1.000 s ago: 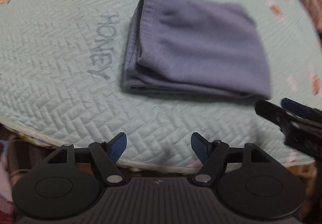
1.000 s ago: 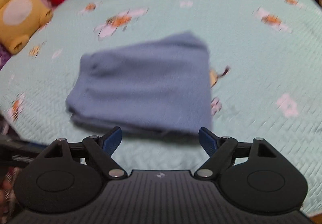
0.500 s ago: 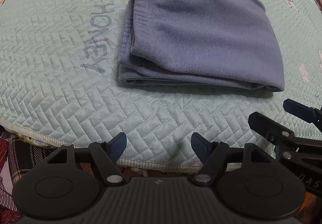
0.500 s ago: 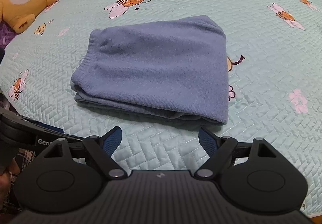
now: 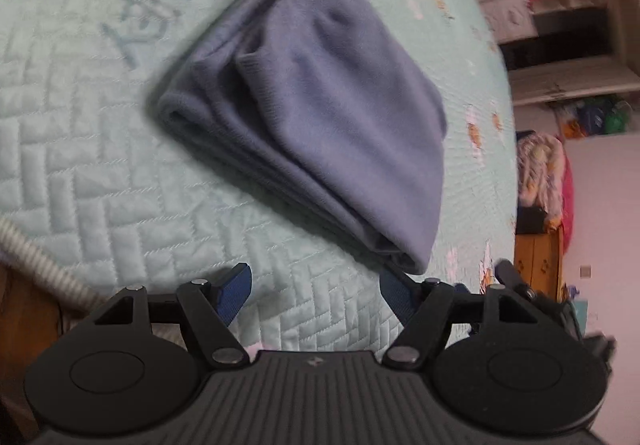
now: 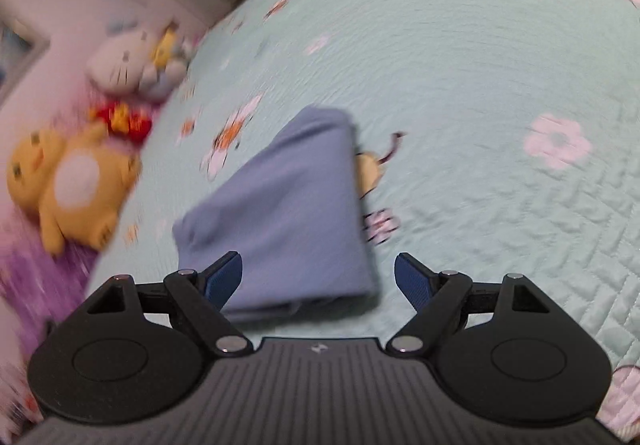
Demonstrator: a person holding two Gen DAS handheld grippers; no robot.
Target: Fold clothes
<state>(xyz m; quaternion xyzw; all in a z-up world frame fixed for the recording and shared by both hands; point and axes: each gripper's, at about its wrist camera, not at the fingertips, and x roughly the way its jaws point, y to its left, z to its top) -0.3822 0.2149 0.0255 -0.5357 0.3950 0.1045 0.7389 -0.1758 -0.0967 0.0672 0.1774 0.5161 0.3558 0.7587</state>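
1. On the bed (image 5: 80, 173), over a mint quilted cover printed with bees and flowers, lies a blue garment (image 5: 320, 113), folded into a thick, layered rectangle.
2. Left gripper (image 5: 316, 293) hangs just short of the garment's near corner, its jaws spread wide and holding nothing.
3. Right gripper (image 6: 318, 279) is likewise wide and empty, with the garment's near edge seen between its blue fingertips (image 6: 224, 279).
4. Yellow plush toy (image 6: 68, 185) and a white plush cat (image 6: 128, 65) sit at the far left edge, blurred.

Both views low over garment (image 5: 320, 117)
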